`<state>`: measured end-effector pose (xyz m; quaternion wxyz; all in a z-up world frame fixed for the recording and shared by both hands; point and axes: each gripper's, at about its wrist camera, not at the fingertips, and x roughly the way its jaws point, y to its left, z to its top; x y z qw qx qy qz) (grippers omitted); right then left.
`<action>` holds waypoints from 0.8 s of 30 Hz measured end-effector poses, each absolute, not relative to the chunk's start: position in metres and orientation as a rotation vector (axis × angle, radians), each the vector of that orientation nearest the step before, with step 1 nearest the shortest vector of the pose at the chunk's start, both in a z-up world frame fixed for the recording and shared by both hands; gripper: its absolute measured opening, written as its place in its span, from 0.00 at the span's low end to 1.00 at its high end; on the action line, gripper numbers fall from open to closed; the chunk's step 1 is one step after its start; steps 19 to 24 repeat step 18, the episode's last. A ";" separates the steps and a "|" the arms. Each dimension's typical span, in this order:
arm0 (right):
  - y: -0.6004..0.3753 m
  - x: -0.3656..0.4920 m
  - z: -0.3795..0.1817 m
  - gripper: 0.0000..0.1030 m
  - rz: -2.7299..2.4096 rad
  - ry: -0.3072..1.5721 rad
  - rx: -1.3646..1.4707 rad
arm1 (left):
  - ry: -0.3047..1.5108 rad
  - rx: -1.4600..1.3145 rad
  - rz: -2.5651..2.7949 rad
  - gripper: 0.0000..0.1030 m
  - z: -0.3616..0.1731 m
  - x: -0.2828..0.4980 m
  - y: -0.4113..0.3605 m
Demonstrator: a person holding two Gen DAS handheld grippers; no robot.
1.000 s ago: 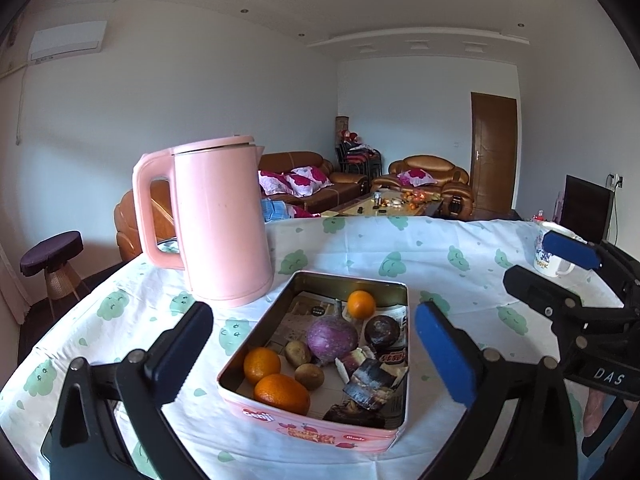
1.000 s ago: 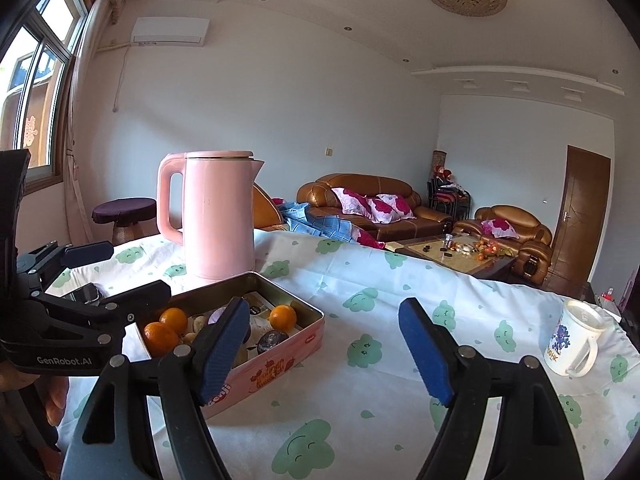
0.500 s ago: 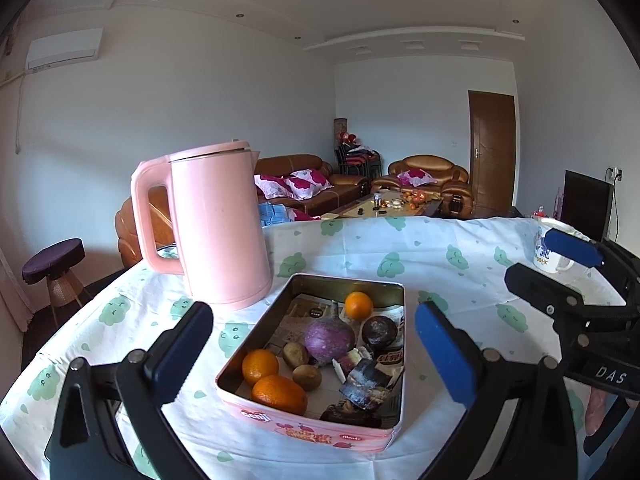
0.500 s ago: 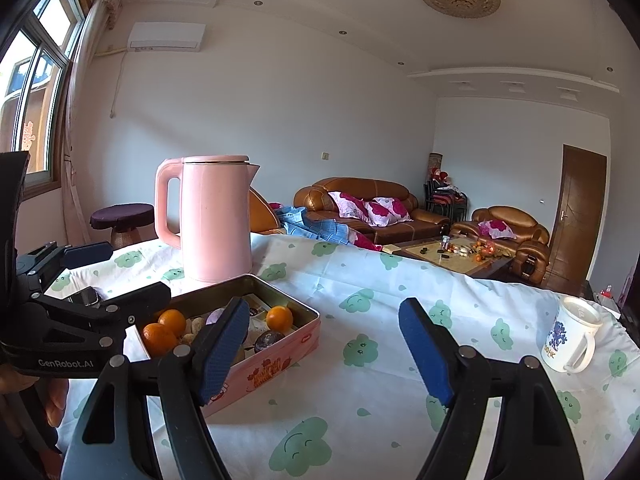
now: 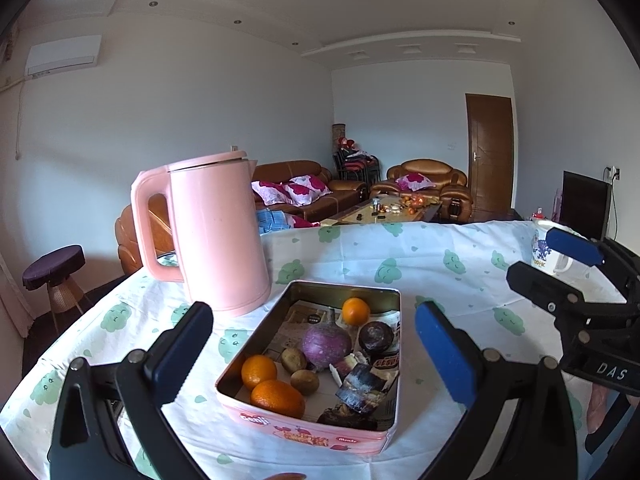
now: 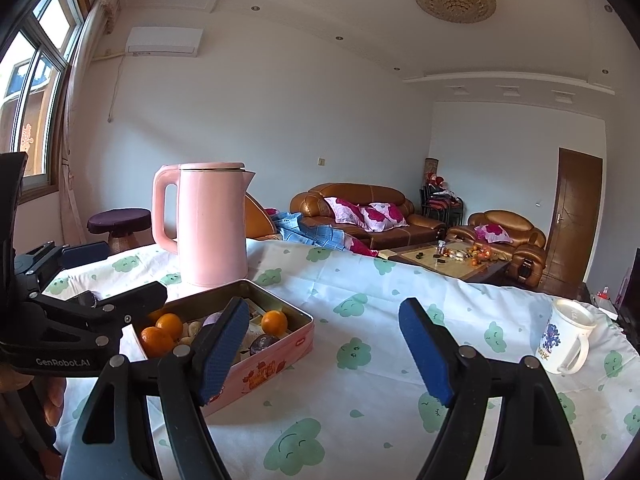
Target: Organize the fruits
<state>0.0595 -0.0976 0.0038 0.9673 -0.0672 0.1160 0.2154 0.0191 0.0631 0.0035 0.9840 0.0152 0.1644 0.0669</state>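
Note:
A pink tin box [image 5: 304, 432] stands open on the table, seen in both views [image 6: 280, 356]. It holds three oranges [image 5: 355, 311] [image 5: 259, 371] [image 5: 277, 398], a purple round fruit [image 5: 326, 343], two kiwis [image 5: 294, 359], a dark round fruit [image 5: 375, 336] and snack wrappers. My left gripper [image 5: 314, 354] hovers open just in front of the tin, with nothing between its blue pads. My right gripper [image 6: 323, 354] is open and empty too, to the right of the tin over the bare cloth. Each gripper shows in the other's view [image 5: 556, 266] [image 6: 108, 276].
A tall pink kettle [image 5: 216, 236] stands right behind the tin's left corner. A white mug [image 6: 564, 338] sits near the table's right edge. The cloth with green cloud prints [image 6: 360, 400] covers the table. Sofas and a coffee table lie beyond.
Hardly anything: the scene drifts slightly in both views. Both grippers stay open and empty, and the fruits lie where they were.

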 end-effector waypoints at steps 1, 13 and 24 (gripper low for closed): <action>-0.098 0.058 0.004 0.76 0.433 0.232 -0.139 | 0.330 0.031 0.134 1.00 0.004 0.019 0.063; -0.098 0.059 0.002 0.76 0.424 0.233 -0.153 | 0.340 0.019 0.118 1.00 0.005 0.022 0.062; -0.103 0.061 0.002 0.76 0.422 0.242 -0.147 | 0.338 0.020 0.111 1.00 0.004 0.021 0.061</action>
